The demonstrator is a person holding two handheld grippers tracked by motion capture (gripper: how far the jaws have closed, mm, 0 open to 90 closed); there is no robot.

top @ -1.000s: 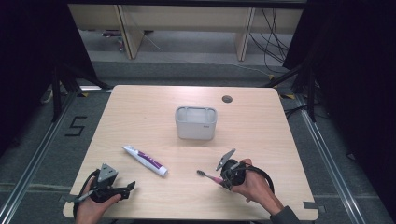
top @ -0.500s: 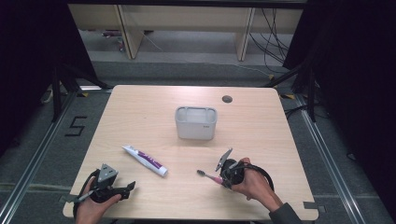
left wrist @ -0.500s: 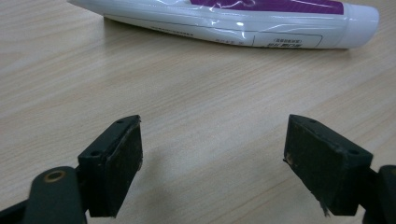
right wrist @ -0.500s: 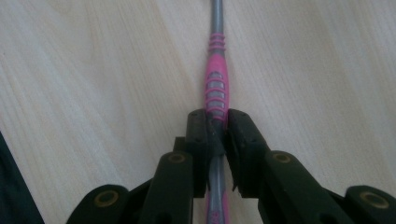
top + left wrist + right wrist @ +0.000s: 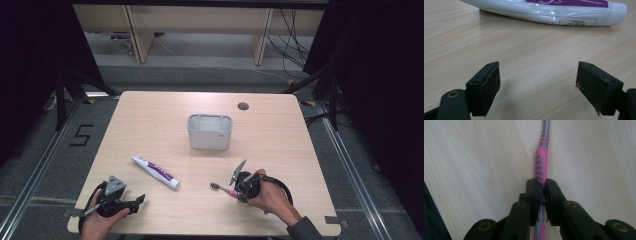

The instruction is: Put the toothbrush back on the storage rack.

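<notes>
The toothbrush (image 5: 223,190) lies on the counter (image 5: 150,125) near its front edge, right of centre, bristle head pointing left; since a second ago it has shifted slightly left and toward the front edge with the right gripper (image 5: 239,192). In the right gripper view the jaws are clamped on the pink ribbed handle (image 5: 541,167), the grey neck running on away from them. The left gripper (image 5: 131,204) has not moved from the front left corner; its jaws stand wide apart, holding nothing, just short of the white and purple toothpaste tube (image 5: 544,11). A grey bin (image 5: 210,132) stands mid-counter, well apart from both.
</notes>
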